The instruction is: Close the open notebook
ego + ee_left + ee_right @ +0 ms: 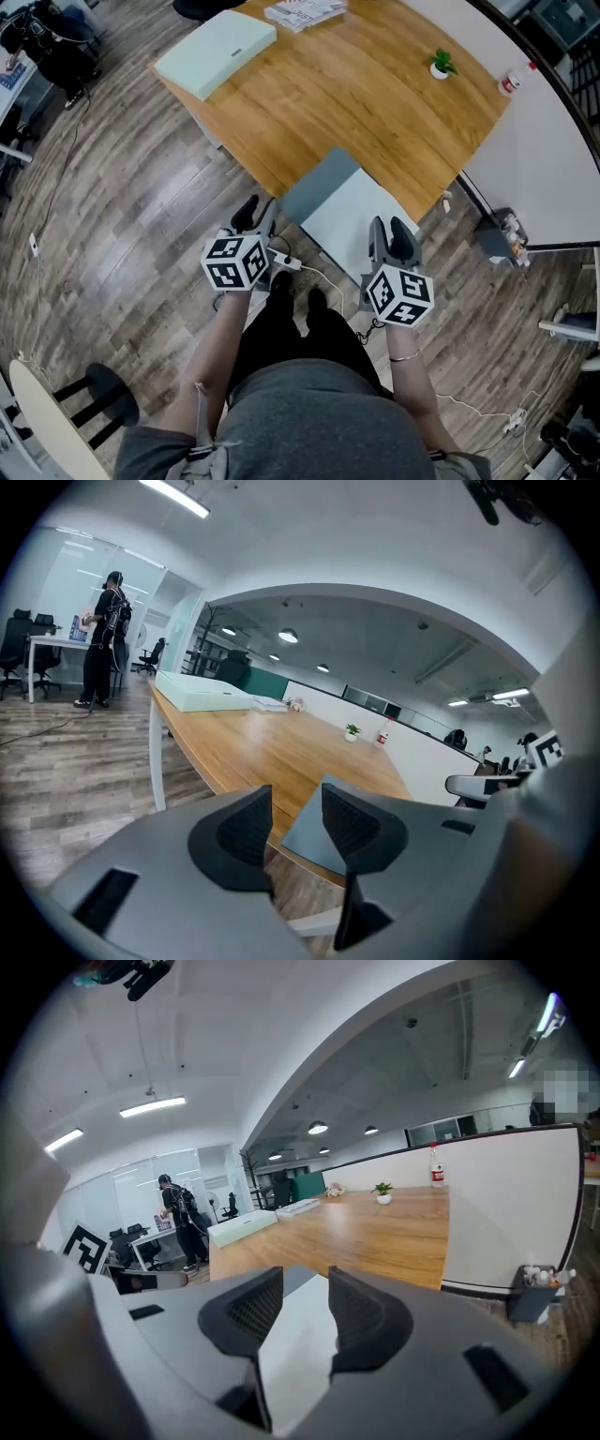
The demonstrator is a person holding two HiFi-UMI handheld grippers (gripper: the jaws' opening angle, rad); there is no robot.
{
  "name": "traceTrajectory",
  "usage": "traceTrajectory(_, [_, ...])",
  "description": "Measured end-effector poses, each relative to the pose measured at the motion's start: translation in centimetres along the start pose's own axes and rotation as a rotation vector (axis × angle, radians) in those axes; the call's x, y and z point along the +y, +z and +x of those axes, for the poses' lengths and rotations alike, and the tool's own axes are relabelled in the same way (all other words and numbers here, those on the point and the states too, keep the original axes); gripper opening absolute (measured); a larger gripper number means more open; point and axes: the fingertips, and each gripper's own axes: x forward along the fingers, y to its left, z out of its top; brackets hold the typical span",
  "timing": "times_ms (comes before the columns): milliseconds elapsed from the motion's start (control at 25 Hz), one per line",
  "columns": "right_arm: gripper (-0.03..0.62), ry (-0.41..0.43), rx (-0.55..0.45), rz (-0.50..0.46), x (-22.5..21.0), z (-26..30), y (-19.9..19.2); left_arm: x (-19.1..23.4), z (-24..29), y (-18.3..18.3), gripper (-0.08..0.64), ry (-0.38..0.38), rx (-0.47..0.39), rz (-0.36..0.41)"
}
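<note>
The wooden surface [375, 94] spreads ahead of both tools, its near edge just beyond their tips. On its far left corner, well ahead of the left tool [255, 211], lies a long pale green box [216, 52].

The notebook [347, 211] lies open at the near edge of the surface, between the two tools. Its grey half is nearer the left tool and its white page reaches to the tips of the right tool [392, 230].

The left tool is held over the floor [141, 216], just left of the grey half's near corner. In the left gripper view its jaws stand a narrow gap apart and hold nothing (only the grey half [302, 834] shows through the gap).

The right tool sits at the near corner of the white page. Its jaws are likewise slightly apart and clamp nothing, and the page [291, 1354] shows between and below them. Whether they touch it cannot be told.

Far ahead of the right tool stand a small potted plant [441, 64] and, further right, a bottle [509, 82].
</note>
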Motion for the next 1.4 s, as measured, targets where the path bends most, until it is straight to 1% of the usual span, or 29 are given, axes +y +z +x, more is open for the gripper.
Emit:
traceTrajectory(120, [0.147, -0.058, 0.009, 0.018, -0.1, 0.2, -0.6, 0.4, 1.6, -0.5, 0.160, -0.045, 0.044, -0.010])
traceTrajectory(280, [0.147, -0.123, 0.021, 0.038, 0.1, 0.3, -1.4, 1.2, 3.2, -1.7, 0.160, -0.093, 0.108, -0.057])
traceTrajectory(480, [0.147, -0.197, 0.042, 0.062, 0.2, -0.2, -2.5, 1.1, 4.3, -3.5, 0.160, -0.147, 0.183, -0.089])
traceTrajectory(840, [0.149, -0.290, 0.070, 0.096, -0.1, -1.5, -4.4, 0.3, 5.1, -7.1, 0.160, -0.225, 0.292, -0.187])
traceTrajectory(1120, [0.147, -0.337, 0.072, 0.123, -0.5, -2.7, -5.3, 0.4, 5.3, -7.8, 0.141, -0.241, 0.311, -0.222])
traceTrajectory(1320, [0.143, -0.361, 0.072, 0.146, -0.7, -3.3, -5.8, 0.2, 5.1, -7.7, 0.107, -0.242, 0.323, -0.262])
traceTrajectory(1400, [0.141, -0.366, 0.070, 0.153, -0.7, -3.4, -5.9, 0.3, 5.1, -7.7, 0.095, -0.237, 0.325, -0.265])
